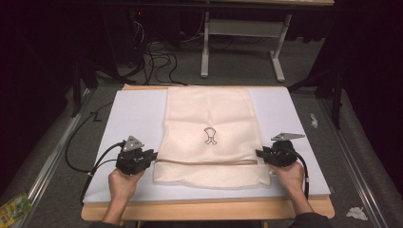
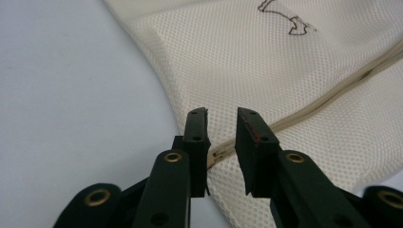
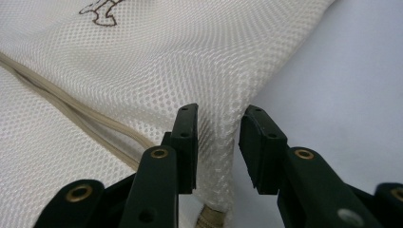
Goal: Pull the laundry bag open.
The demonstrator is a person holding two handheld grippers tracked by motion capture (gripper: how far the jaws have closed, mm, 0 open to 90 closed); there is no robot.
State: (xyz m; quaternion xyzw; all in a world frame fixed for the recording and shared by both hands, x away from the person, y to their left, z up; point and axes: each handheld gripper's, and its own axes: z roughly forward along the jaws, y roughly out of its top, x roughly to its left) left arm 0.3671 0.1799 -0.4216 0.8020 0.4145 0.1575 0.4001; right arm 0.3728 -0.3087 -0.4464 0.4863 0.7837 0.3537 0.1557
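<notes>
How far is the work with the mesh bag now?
Done: the mesh bag lies flat on the white board, its near part folded over along the zipper. In hand: the left gripper and right gripper sit open at its side edges, gripping nothing. Left: probably another fold.

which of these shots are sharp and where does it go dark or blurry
High view: soft, lit table, dark surroundings. Left gripper view: mesh bag crisp, jaw bases near the lens blurred. Right gripper view: mesh sharp by the jaws, softer far off.

Dark room – grey carpet (image 1: 228,66), white desk frame (image 1: 242,28)
</notes>
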